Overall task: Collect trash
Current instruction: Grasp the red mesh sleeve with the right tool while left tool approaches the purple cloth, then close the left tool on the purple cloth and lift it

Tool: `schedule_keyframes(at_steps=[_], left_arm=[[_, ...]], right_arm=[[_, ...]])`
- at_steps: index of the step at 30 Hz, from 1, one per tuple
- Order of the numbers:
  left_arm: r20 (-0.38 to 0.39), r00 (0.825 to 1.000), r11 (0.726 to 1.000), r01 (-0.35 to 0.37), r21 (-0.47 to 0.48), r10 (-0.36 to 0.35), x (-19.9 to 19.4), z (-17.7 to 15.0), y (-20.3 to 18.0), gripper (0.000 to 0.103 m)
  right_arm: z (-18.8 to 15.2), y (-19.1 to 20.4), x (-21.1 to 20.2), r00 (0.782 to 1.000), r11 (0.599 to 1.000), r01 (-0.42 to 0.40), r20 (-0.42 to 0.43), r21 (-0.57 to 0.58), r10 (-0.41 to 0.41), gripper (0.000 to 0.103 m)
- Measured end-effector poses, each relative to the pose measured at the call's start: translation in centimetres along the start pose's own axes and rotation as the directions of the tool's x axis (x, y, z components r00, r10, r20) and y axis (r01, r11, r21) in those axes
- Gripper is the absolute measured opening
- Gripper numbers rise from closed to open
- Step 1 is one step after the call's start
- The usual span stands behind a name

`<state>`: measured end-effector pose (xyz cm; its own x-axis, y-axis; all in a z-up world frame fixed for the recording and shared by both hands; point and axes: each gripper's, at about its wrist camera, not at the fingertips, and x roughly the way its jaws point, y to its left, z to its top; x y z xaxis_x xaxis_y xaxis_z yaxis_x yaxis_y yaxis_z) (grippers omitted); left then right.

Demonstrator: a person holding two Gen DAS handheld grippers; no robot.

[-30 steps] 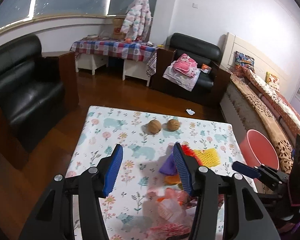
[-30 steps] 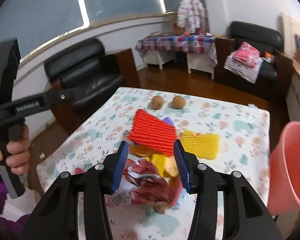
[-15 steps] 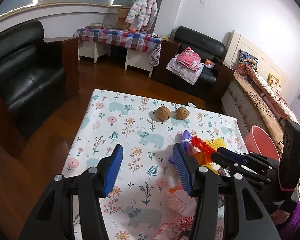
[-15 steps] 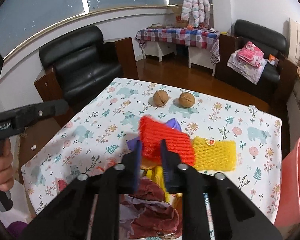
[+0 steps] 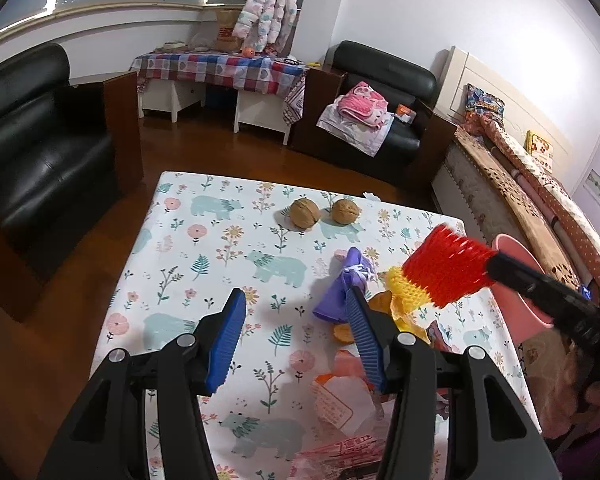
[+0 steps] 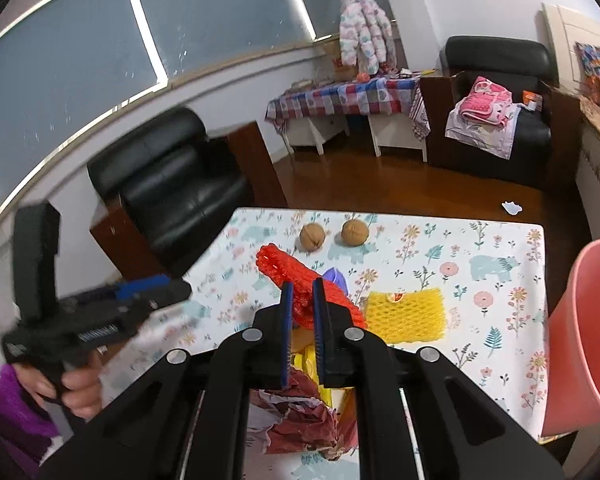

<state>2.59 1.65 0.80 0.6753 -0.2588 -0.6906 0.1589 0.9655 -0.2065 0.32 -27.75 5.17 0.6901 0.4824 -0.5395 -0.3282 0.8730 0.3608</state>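
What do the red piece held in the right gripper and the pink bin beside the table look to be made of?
Red fruit net, pinched in the shut right gripper: looks like soft foam mesh, matte, with an open lattice that bends. Pink bin: probably moulded plastic, with a smooth, thin wall and a faint sheen.

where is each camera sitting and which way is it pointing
Left wrist: rides the left gripper, looking down along its open fingers over the flowered table; the right gripper comes in from the right, lifting a red foam net.
Right wrist: rides the right gripper, shut on the red foam net, facing the table and the windows; the left gripper, a hand and a purple sleeve show at left.
Shared: two walnuts, yellow foam net, pink bucket.
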Motion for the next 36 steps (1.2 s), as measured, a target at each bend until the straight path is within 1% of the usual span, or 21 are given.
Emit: schedule_keyframes(at_steps=[3, 7, 12, 16, 18, 20, 23, 25, 29, 33, 36], left_arm=[[-0.004, 1.000, 1.000, 0.005, 0.007, -0.005, 0.3, 0.0, -0.4, 0.052], [-0.009, 1.000, 1.000, 0.011, 0.019, -0.011, 0.6, -0.1, -0.9, 0.052], [-0.014, 1.000, 0.999, 0.020, 0.037, -0.020, 1.0, 0.0, -1.9, 0.051], [-0.025, 0.999, 0.997, 0.026, 0.070, -0.025, 1.6, 0.0, -2.9, 0.051], [-0.042, 0.999, 0.996, 0.034, 0.078, -0.031, 2.3, 0.0, -3.0, 0.044], [-0.066, 0.997, 0.995, 0.049, 0.082, -0.043, 3.0, -0.1, -3.3, 0.034], [-0.115, 0.992, 0.994, 0.071, 0.087, -0.061, 4.5, 0.0, -3.7, 0.027], [-0.145, 0.988, 0.993, 0.074, 0.096, -0.059, 5.5, 0.0, -4.1, 0.025], [-0.181, 0.982, 0.992, 0.076, 0.106, -0.056, 7.2, 0.2, -4.7, 0.025], [-0.208, 0.978, 0.989, 0.038, 0.143, -0.008, 9.1, 0.2, -5.4, 0.025], [-0.233, 0.973, 0.987, 0.029, 0.155, 0.008, 10.3, 0.0, -5.7, 0.025]], right_arm=[[0.2, -1.0, -1.1, 1.000, 0.999, 0.003, 0.022, 0.036, -0.004, 0.010], [0.1, -2.3, -2.3, 0.999, 0.997, 0.025, 0.039, 0.074, -0.028, 0.010], [-0.4, -3.9, -3.0, 0.998, 0.991, 0.042, 0.041, 0.125, -0.047, 0.010], [-1.0, -4.8, -3.3, 0.997, 0.988, 0.056, 0.035, 0.144, -0.062, 0.010], [-1.2, -5.0, -3.4, 0.997, 0.988, 0.060, 0.034, 0.145, -0.066, 0.010], [-1.4, -5.1, -3.5, 0.997, 0.987, 0.067, 0.032, 0.144, -0.072, 0.010], [-1.4, -5.3, -3.5, 0.997, 0.986, 0.072, 0.029, 0.149, -0.077, 0.010], [-1.5, -5.5, -3.5, 0.996, 0.985, 0.077, 0.027, 0.152, -0.082, 0.010], [-1.8, -5.9, -3.5, 0.996, 0.984, 0.082, 0.020, 0.158, -0.086, 0.010], [-2.0, -6.2, -3.3, 0.996, 0.983, 0.087, 0.010, 0.161, -0.090, 0.010], [-2.0, -6.3, -3.2, 0.996, 0.983, 0.091, 0.005, 0.162, -0.093, 0.010]])
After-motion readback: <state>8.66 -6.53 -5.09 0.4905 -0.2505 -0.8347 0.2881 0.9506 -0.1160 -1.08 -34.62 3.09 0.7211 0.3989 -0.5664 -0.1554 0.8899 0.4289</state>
